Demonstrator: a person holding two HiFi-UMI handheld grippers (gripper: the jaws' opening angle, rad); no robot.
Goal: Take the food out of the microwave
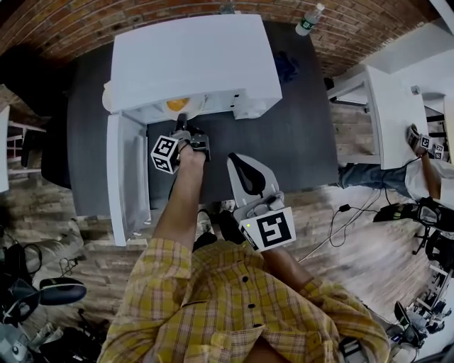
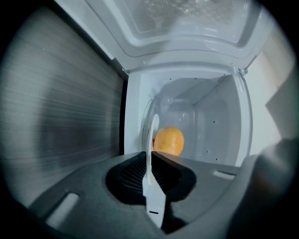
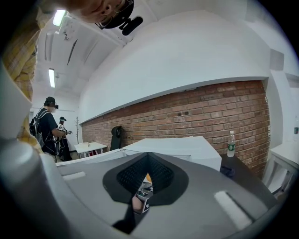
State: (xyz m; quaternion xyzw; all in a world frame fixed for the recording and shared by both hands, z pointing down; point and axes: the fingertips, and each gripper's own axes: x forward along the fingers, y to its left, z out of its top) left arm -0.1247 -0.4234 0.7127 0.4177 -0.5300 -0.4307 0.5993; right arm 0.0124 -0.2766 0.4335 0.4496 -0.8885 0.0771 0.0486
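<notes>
While the round orange fruit [image 2: 168, 141] is sitting on a white plate [image 2: 153, 131] inside the white microwave [image 1: 195, 60], the left tool [image 2: 150, 155] is clamping the plate's rim; the right tool [image 3: 148, 158] is hanging closed, empty.

A dark grey table [image 1: 291, 142] stands with its far edge against a brick wall [image 1: 71, 28], and a white microwave [image 1: 195, 60] sits on its left half. The microwave's door [image 1: 128, 177] hangs open on the left side and reaches out past the table's near edge. A water bottle [image 1: 309, 19] stands upright at the far right corner, with a small dark blue thing [image 1: 286, 67] lying between it and the microwave.
</notes>
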